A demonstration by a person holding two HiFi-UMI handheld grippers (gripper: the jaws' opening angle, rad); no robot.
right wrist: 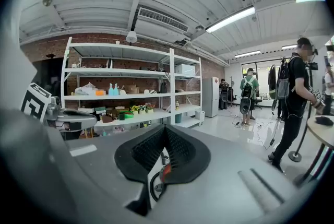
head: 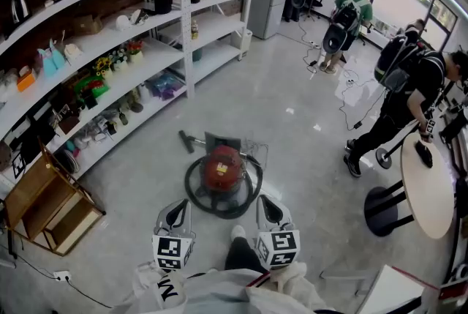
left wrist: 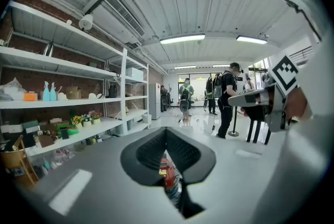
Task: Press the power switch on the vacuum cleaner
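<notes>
The vacuum cleaner [head: 221,168] is a red canister on the floor straight ahead, ringed by its black hose [head: 196,195], with the floor nozzle [head: 187,141] behind it. My left gripper [head: 178,207] hangs just short of it at the near left, jaws together and empty. My right gripper [head: 266,204] is level with it at the near right, also shut and empty. In the left gripper view the left gripper [left wrist: 166,132] shows a slice of the red canister [left wrist: 168,176] below its tips. Under the right gripper [right wrist: 166,129], a red edge [right wrist: 164,173] and the hose [right wrist: 152,187] peek out. I cannot see the power switch.
Long white shelves [head: 117,64] with small items line the left. A wooden crate [head: 48,207] stands at the near left. A round table [head: 428,192] and several people [head: 406,96] are at the right. Cables [head: 351,89] trail across the far floor.
</notes>
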